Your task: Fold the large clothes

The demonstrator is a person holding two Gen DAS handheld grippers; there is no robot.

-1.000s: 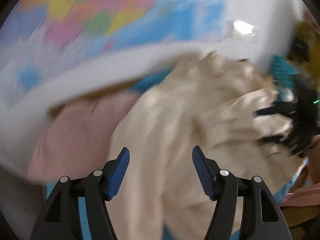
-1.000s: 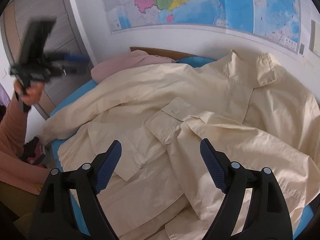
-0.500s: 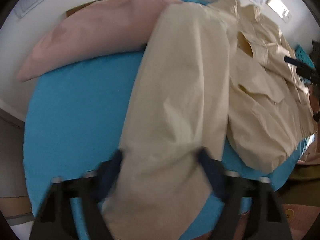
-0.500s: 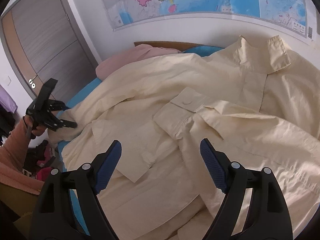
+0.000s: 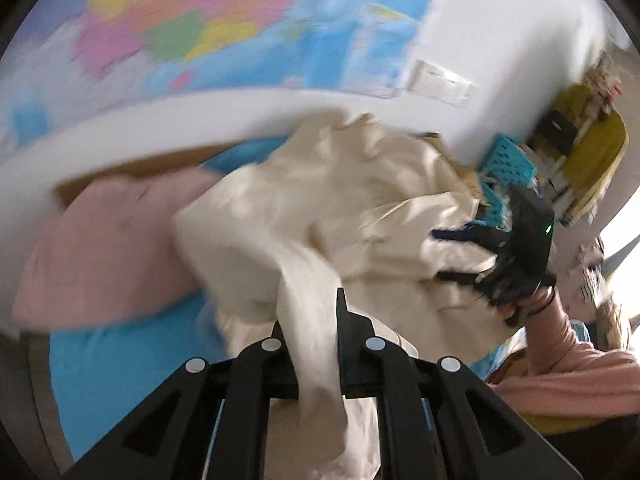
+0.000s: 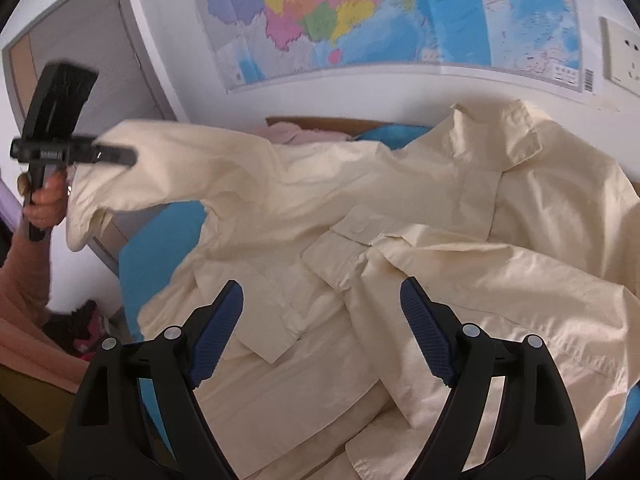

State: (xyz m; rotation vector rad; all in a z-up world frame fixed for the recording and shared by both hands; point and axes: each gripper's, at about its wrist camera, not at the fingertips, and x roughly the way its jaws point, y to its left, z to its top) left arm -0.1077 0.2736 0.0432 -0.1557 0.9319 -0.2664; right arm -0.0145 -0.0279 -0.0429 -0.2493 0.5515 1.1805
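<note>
Motion-blurred map (image 5: 208, 28), pillow (image 5: 108, 248)

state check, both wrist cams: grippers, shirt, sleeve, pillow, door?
left gripper: shut on the sleeve, raised off the bed
right gripper: open, empty, over the shirt
cream shirt: spread rumpled on the blue bed sheet, not folded
sleeve: lifted, stretched out from the shirt body
collar: up, near the wall
pink pillow: lying on the bed beside the shirt
door: closed
</note>
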